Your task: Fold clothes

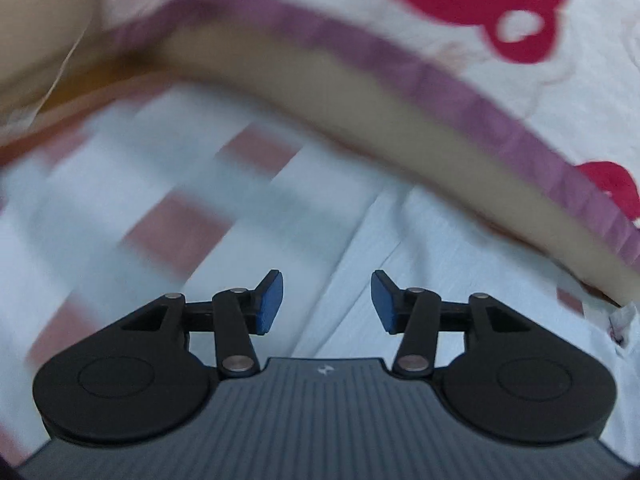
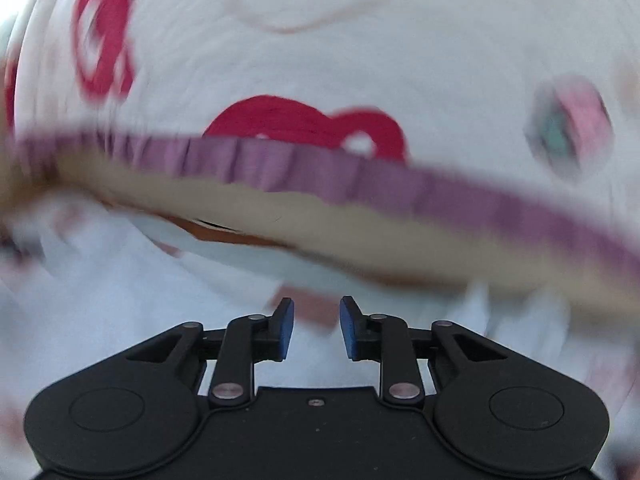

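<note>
White garment point(image 1: 480, 60) with red prints, purple ruffled edge point(image 1: 400, 64) ahead, left gripper point(image 1: 327, 302) and right gripper point(image 2: 317, 328) fingers spread, pinching nothing

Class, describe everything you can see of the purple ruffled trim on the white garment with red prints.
The purple ruffled trim is a narrow gathered band of soft-looking fabric, pleated along its length. It edges the white garment with red prints and runs across both wrist views as a curving strip, motion-blurred. Beneath it shows a beige layer, apparently the garment's inner side. Neither gripper's fingers touch it; it lies beyond them, above pale checked cloth.
</note>
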